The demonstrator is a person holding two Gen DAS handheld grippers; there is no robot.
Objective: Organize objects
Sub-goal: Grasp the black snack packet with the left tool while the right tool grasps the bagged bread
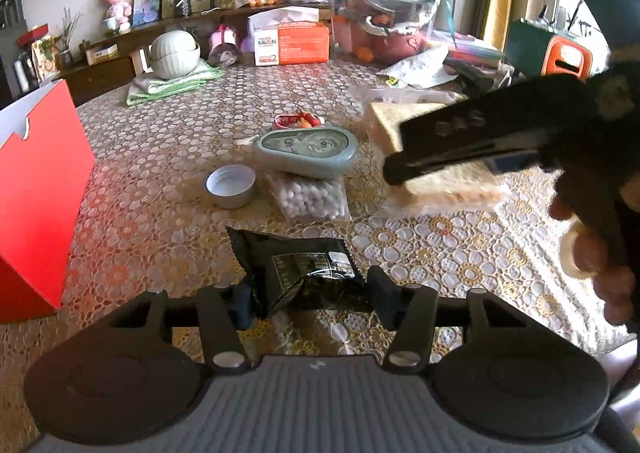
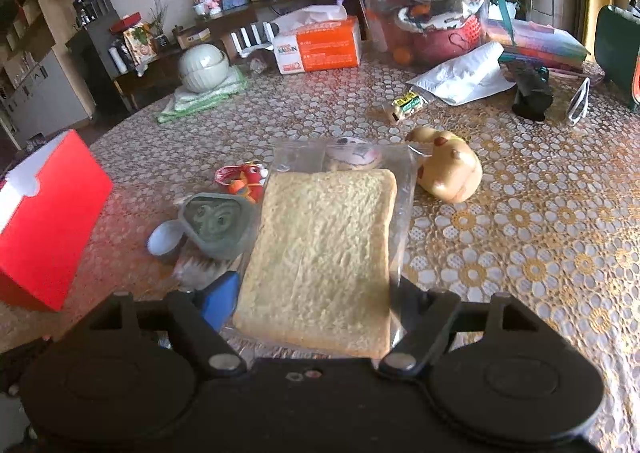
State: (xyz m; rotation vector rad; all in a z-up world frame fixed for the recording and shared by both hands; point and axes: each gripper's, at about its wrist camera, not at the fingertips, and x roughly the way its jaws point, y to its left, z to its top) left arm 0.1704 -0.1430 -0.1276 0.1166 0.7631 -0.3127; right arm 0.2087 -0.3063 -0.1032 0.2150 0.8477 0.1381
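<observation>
The left hand-held gripper (image 1: 312,295) has its two pads clamped on one black snack packet (image 1: 302,273), near the worktop's (image 1: 460,237) near edge; the packet's white label print is too small to read. The right hand-held gripper (image 2: 316,305) is closed on one slice of bread in a clear bag (image 2: 324,257), its blue pad (image 2: 220,299) against the bag's left side; the bag appears raised off the lace-patterned cloth, though I cannot tell for certain.

The only writing that can be read is on one orange and white tissue box (image 1: 294,41) at the worktop's far edge: it seems to say "KAIXIN", with smaller lines illegible.

Toward the middle of the worktop lie one grey-green tape dispenser (image 1: 306,151), one small metal lid (image 1: 231,185) just left of it, one clear bag of white beads (image 1: 310,197) partly under the dispenser, and one red wrapped item (image 1: 298,120) behind it. One yellow figurine (image 2: 450,169) lies on its side, right of the bread. One red box (image 1: 38,189) stands at the left edge.
</observation>
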